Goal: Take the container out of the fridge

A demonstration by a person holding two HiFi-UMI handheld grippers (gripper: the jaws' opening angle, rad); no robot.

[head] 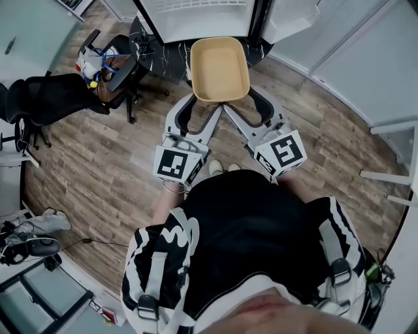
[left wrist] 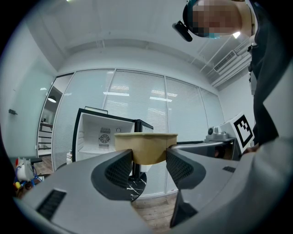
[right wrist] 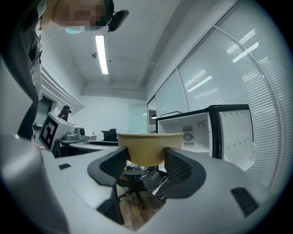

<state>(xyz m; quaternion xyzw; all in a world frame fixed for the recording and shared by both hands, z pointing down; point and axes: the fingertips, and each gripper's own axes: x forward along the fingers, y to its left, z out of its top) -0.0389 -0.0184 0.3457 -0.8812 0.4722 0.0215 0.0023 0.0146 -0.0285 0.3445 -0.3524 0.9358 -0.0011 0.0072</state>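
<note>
The container (head: 219,68) is already clear of the open fridge (head: 196,14), with the left gripper (head: 204,104) and right gripper (head: 245,103) each clamped on its near wall (it looks empty), so what remains is probably setting it down level.

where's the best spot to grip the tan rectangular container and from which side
At the two near corners of the tan rectangular container, approached from the person's side. Its walls taper in below a wider rim and it is level, open side up, so jaws closing on a corner catch under the rim. The left gripper and right gripper hold it so.
</note>
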